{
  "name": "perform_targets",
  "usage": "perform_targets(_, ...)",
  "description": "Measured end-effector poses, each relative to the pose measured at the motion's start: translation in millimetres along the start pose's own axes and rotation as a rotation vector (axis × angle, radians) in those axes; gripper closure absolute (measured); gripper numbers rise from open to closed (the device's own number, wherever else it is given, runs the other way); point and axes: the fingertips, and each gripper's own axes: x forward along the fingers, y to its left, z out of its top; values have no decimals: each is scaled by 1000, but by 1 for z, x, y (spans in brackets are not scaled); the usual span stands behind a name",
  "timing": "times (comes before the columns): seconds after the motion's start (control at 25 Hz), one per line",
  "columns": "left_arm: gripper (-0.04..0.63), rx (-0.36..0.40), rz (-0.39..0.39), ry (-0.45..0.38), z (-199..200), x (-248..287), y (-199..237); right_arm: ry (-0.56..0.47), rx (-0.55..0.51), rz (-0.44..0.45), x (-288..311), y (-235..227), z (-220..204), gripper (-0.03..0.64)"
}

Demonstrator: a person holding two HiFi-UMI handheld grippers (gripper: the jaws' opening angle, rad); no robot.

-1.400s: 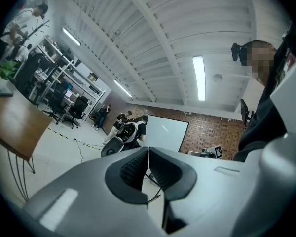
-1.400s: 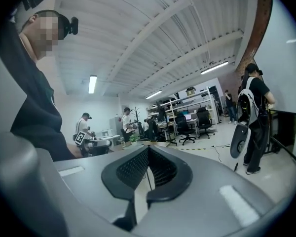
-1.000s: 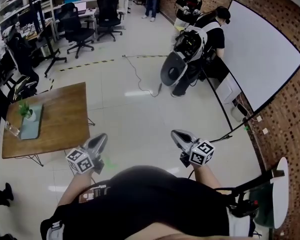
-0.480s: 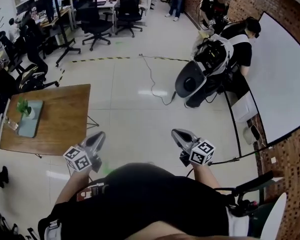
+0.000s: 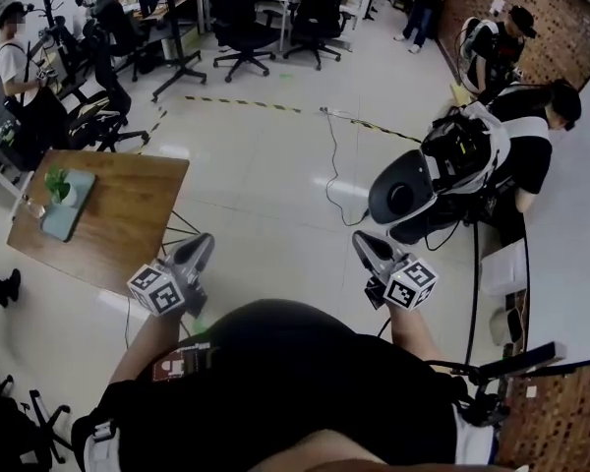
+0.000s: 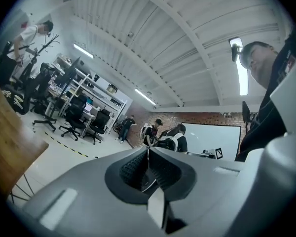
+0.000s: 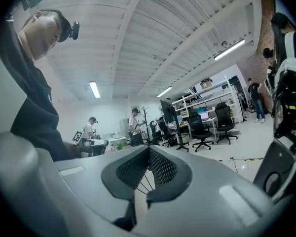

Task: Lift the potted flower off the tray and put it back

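Your view has swung, skewing the wooden table (image 5: pixel 128 219); the potted flower (image 5: pixel 57 184) stands on its flat rectangular tray (image 5: pixel 61 222), your left gripper (image 5: pixel 201 248) and right gripper (image 5: pixel 364 245) closed empty.

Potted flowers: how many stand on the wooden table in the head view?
1. The potted flower stands on the tray, at the left end of the wooden table. No other one shows there.

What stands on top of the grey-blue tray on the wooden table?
The potted flower stands at one end of the tray; the rest of the tray looks bare. The patch of tray under the pot is covered.
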Motion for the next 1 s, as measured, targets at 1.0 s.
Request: perform_targets(1.0, 591, -95, 126, -86, 106, 107, 311, 97, -31, 56, 350, -144, 60, 603)
